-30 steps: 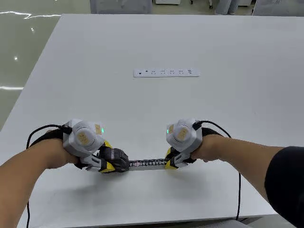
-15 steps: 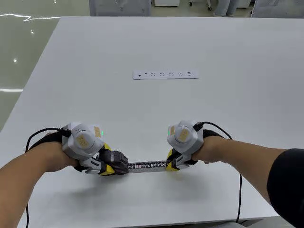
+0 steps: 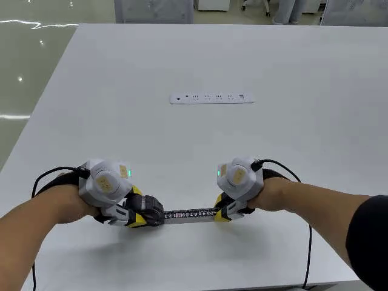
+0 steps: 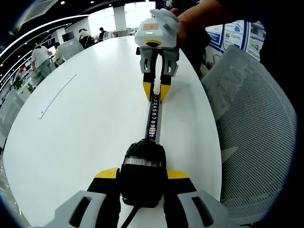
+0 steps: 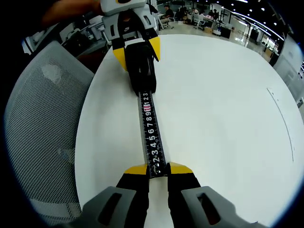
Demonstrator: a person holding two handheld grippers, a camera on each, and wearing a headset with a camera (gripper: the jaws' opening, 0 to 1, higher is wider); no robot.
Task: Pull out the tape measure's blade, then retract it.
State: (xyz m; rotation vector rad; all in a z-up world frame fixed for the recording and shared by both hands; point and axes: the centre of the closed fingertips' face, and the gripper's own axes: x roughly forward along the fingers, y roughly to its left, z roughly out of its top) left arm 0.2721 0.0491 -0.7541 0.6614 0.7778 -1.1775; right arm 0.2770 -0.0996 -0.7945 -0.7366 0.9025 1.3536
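A black tape measure case (image 3: 150, 210) lies on the white table (image 3: 254, 54) near its front edge, with my left gripper (image 3: 140, 213) shut on it. In the left gripper view the case (image 4: 142, 171) sits between the yellow-tipped jaws. The blade (image 3: 189, 213) runs out to the right, flat over the table, showing about thirteen centimetres of numbers (image 5: 151, 133). My right gripper (image 3: 219, 213) is shut on the blade's end, its tips (image 5: 157, 170) pinching the tape just past the 1 mark. Each gripper faces the other along the blade.
A white power strip (image 3: 211, 97) lies mid-table, well beyond the grippers. Black cables trail from both grippers toward the person. A grey mesh chair (image 4: 256, 123) stands just past the table's front edge. People and desks fill the far room.
Both grippers have drifted slightly toward the table's front edge. The length of blade between them looks about the same.
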